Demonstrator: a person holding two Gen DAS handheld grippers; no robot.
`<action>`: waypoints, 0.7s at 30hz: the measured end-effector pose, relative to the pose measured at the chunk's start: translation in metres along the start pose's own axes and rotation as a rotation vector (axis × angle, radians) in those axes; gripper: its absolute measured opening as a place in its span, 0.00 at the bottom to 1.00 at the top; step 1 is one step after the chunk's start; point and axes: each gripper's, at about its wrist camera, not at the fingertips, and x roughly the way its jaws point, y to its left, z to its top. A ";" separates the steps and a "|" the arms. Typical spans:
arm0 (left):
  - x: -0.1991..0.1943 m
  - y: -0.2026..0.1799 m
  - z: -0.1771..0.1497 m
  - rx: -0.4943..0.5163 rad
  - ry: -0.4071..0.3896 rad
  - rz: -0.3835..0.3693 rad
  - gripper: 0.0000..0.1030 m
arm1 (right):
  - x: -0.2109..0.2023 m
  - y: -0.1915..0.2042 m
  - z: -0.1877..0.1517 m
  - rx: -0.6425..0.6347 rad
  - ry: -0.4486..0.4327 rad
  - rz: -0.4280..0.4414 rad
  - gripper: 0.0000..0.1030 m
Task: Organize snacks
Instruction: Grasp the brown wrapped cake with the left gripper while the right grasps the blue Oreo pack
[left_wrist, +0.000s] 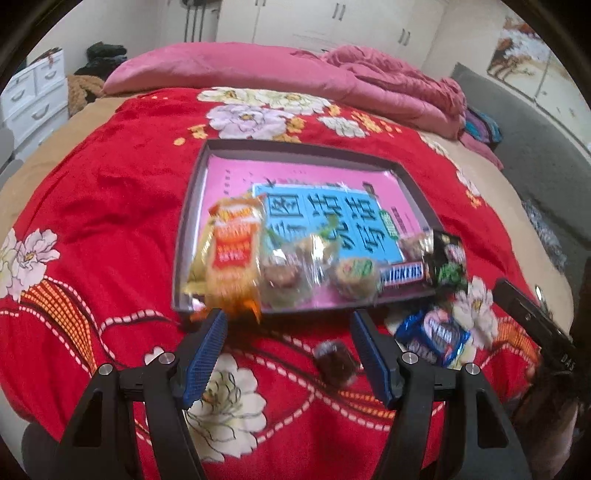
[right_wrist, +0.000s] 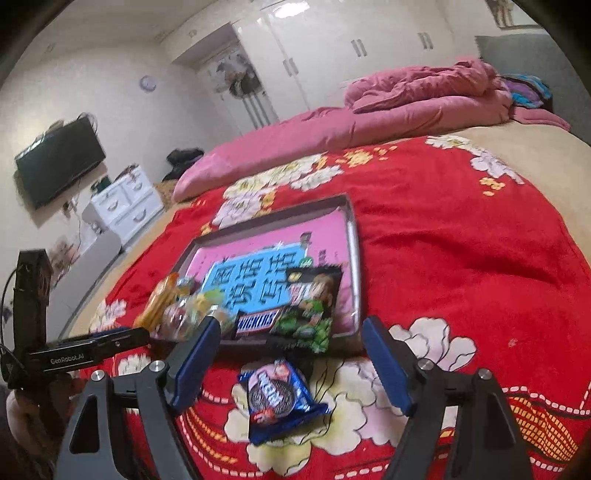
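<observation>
Snacks are sitting crowded along the near edge of the tray (left_wrist: 192, 206), which is lying on the red bedspread (left_wrist: 110, 206): an orange pack (left_wrist: 232, 254), clear-wrapped sweets (left_wrist: 291, 273), a Snickers (left_wrist: 402, 274) and a green-and-black bag (left_wrist: 448, 264) that is hanging over the tray's near corner. Two pieces are lying loose on the bedspread, well short of the tray: an Oreo pack (right_wrist: 275, 397) and a small dark sweet (left_wrist: 336, 362). The left hand-held gripper (left_wrist: 288, 323) is hovering with jaws spread wide and pinching nothing, the dark sweet sitting just below and between its fingers (left_wrist: 210, 354). The right hand-held gripper (right_wrist: 288, 339) is likewise spread and empty, with the Oreo pack lying between its fingers (right_wrist: 388, 369). Several risks are showing. The bedspread is soft, so a finger pressing down is likely sinking in and pushing a packet deeper rather than getting under it. The Oreo wrapper looks glossy and flat, so a shallow pinch may be catching only a crimped end and letting it swing or slip. The dark sweet is small and could be rolling away if nudged. The overhanging bag could be knocked off by anything dropped in beside it, and the tray may be tipping on the bedding. With both hand-held grippers working this close together, they could also be colliding.
</observation>
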 end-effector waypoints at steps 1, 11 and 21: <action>0.002 -0.002 -0.003 0.010 0.012 -0.003 0.69 | 0.002 0.003 -0.002 -0.021 0.014 0.000 0.76; 0.026 -0.015 -0.023 0.043 0.101 -0.027 0.69 | 0.033 0.016 -0.023 -0.136 0.170 -0.021 0.79; 0.041 -0.018 -0.025 0.047 0.131 -0.028 0.69 | 0.062 0.028 -0.043 -0.277 0.274 -0.101 0.79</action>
